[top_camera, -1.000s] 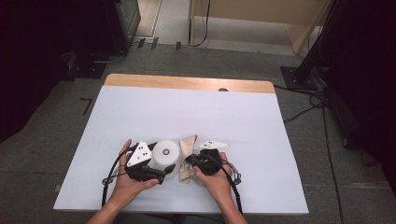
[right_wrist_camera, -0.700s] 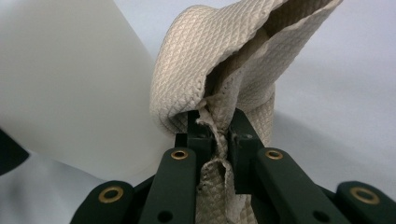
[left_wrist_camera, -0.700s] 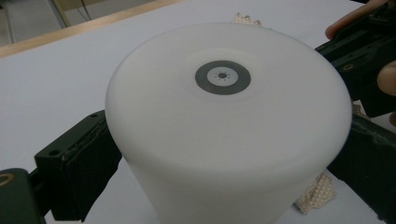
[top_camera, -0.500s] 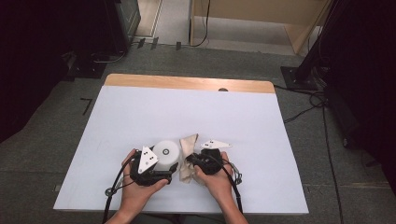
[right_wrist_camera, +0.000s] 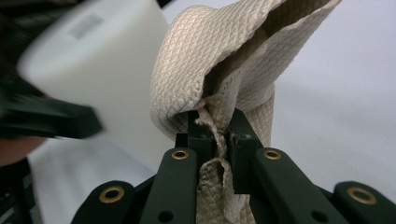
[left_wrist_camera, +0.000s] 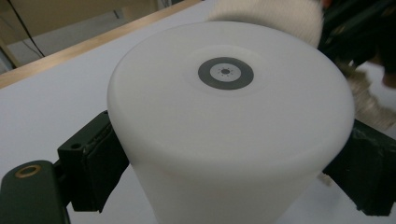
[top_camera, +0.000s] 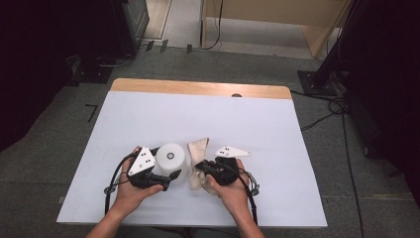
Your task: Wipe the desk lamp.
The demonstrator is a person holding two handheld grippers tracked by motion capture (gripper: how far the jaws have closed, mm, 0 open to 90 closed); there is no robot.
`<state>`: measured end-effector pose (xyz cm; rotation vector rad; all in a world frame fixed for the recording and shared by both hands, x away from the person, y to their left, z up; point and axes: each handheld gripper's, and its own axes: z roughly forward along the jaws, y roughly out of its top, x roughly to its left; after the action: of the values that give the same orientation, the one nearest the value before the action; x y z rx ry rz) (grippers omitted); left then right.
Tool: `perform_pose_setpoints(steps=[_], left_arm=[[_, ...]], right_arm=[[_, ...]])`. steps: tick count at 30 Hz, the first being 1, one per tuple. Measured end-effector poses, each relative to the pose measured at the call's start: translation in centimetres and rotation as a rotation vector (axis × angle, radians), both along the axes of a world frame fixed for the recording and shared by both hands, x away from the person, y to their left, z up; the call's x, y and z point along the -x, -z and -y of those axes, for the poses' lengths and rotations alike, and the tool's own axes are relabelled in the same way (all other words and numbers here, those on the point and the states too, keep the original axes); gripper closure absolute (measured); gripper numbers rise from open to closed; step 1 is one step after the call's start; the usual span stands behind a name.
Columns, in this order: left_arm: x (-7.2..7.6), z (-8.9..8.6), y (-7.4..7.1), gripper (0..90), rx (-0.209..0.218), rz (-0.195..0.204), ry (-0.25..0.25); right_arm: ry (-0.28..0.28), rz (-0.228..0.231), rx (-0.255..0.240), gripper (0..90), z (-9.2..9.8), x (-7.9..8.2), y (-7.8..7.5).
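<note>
Plain milky white on the upturned cup (left_wrist_camera: 224, 140), with a dark grey ring mark (left_wrist_camera: 225, 73) around a pale centre dotted black. Beige cloth (right_wrist_camera: 219, 60) woven in a fine diamond lattice, frayed at its edge. Matt black on the left tool (top_camera: 171, 177) and the right tool (top_camera: 199, 166), brass-coloured rivets (right_wrist_camera: 180, 154), pale grey plates speckled with dark dots. Pale bluish white across the desk (top_camera: 208, 114), light wood along its far edge.

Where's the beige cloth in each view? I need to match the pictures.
High view: cloth lower middle, right of the white cup, in the right gripper.
Left gripper view: cloth at the top edge, behind the cup.
Right gripper view: cloth centre, pinched between the jaws.
Shared landmark: the cup.
</note>
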<state>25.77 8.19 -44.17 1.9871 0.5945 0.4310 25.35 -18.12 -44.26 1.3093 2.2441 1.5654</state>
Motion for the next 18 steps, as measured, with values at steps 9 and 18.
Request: perform_pose_setpoints(steps=[9,18], left_arm=[[-0.2,0.7,0.9,8.8,-0.009,-0.037,0.05],[-0.3,0.6,1.1,8.8,-0.002,-0.043,0.045]], right_arm=[[-0.013,0.058,-0.014,83.4,-0.5,0.9,-1.6],[-0.015,-0.026,0.056,83.5,-1.3,0.0,1.2]])
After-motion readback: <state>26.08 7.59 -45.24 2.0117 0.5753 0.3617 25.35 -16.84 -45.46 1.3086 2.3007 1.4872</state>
